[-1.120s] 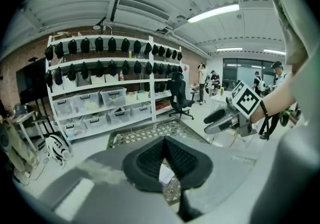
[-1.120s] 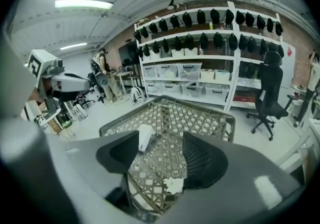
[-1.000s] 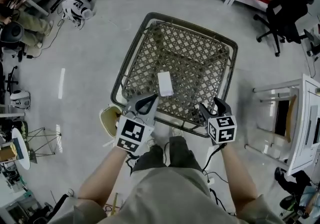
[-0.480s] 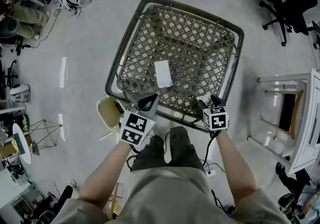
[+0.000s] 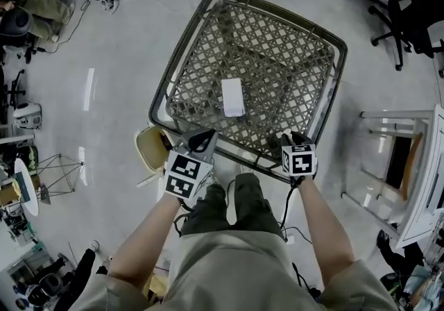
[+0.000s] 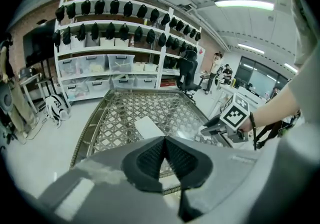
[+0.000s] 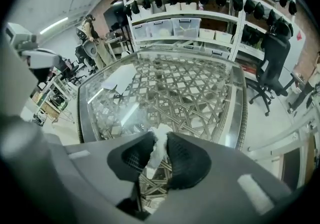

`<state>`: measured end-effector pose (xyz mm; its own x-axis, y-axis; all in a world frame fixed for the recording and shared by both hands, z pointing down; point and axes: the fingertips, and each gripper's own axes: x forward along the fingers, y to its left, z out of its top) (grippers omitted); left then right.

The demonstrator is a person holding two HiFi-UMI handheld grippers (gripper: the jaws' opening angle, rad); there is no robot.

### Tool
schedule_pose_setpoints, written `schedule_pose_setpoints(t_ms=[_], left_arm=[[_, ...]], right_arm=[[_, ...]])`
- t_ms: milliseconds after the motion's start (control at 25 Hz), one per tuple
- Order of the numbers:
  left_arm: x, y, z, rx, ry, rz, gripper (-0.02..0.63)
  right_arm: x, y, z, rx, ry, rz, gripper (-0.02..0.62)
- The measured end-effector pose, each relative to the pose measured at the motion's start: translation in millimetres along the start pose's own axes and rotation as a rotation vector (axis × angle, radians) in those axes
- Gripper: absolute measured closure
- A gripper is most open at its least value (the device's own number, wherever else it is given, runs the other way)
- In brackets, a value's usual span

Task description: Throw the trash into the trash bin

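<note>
Pinching a crumpled white tissue (image 7: pixel 159 143) at the near edge of the table (image 5: pixel 165 91), the right tongs (image 5: pixel 291 140) have just been closing and now clamp the wad between their pads, seemingly ready to lift it. Beside them, the left tongs (image 6: pixel 164 140) hang with jaws pressed together on nothing, probably idle. A cream bin (image 5: pixel 149 153) sits on the floor by the table's near left corner, handy for the drop. Farther out, a flat white sheet (image 5: pixel 232 96) lies mid-table.

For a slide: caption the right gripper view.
Right tool, jaws just closing, pinches a crumpled white wad over the woven table.
</note>
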<state>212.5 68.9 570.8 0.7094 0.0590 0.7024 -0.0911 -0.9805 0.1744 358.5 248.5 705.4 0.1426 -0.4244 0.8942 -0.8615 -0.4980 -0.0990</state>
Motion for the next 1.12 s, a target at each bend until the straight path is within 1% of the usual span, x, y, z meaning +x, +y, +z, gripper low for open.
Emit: schedule_pose_setpoints(t_ms=[200, 320, 400, 520, 720, 840, 1000, 1120], left_arm=[[-25.3, 17.9, 9.5, -0.017, -0.049, 0.048, 0.604], [-47.1, 33.2, 15.8, -0.057, -0.093, 0.098, 0.604], [-65.9, 48.8, 14.6, -0.089, -0.121, 0.145, 0.604], [-101.5, 83.2, 2.9, -0.13, -0.145, 0.229, 0.604], [-170.5, 143.3, -40.4, -0.248, -0.165, 0.389, 0.604], [-206.8, 170.7, -70.8, -0.3, -0.162, 0.472, 0.604], [-239.8, 193.1, -116.5, -0.353, -0.134, 0.533, 0.604], [-255.0, 203.5, -155.1, -0.426, -0.12, 0.554, 0.604]], right_arm=[[-30.3, 23.1, 46.0, -0.042, -0.09, 0.042, 0.514], [-47.6, 45.1, 84.7, -0.085, -0.16, 0.098, 0.515], [-55.2, 69.9, 108.7, -0.126, -0.197, 0.149, 0.515], [-58.6, 121.4, 139.4, -0.199, -0.226, 0.224, 0.515], [-48.5, 220.9, 167.5, -0.353, -0.205, 0.343, 0.515], [-42.4, 285.5, 177.2, -0.456, -0.187, 0.428, 0.515], [-29.5, 362.9, 172.1, -0.56, -0.153, 0.519, 0.515], [-12.0, 414.2, 157.6, -0.634, -0.107, 0.575, 0.515]])
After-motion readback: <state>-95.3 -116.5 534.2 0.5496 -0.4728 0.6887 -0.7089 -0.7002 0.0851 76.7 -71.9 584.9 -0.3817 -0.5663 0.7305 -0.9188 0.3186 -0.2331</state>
